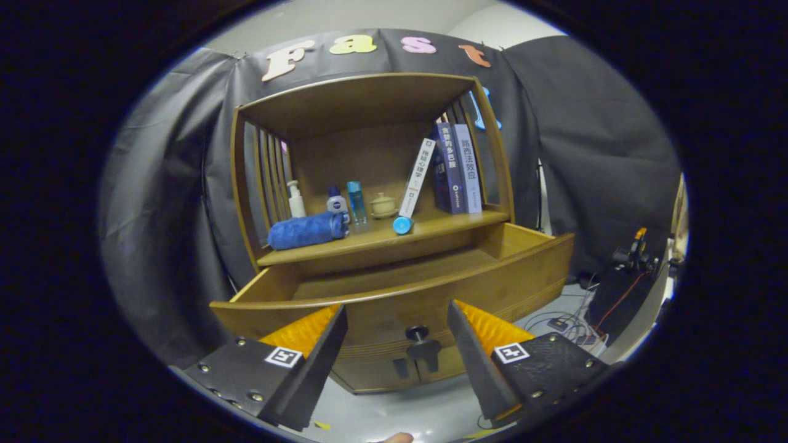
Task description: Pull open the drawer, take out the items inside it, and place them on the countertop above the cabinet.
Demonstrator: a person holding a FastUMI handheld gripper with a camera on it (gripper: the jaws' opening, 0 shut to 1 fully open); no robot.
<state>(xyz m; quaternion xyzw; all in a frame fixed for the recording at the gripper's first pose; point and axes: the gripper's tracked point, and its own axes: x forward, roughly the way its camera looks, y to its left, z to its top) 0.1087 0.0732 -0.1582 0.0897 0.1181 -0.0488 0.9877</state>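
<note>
A wooden cabinet's drawer stands pulled out toward me, and the part of its inside that I see is bare wood. Its dark knob sits on the drawer front between my fingers. On the countertop above lie a rolled blue towel and a small blue round item at the front edge. My gripper is open with nothing between its fingers, just in front of the drawer front.
Further back on the countertop stand a white pump bottle, a small blue-capped bottle, a clear blue bottle, a lidded cup and several books. Cables and equipment lie on the floor to the right.
</note>
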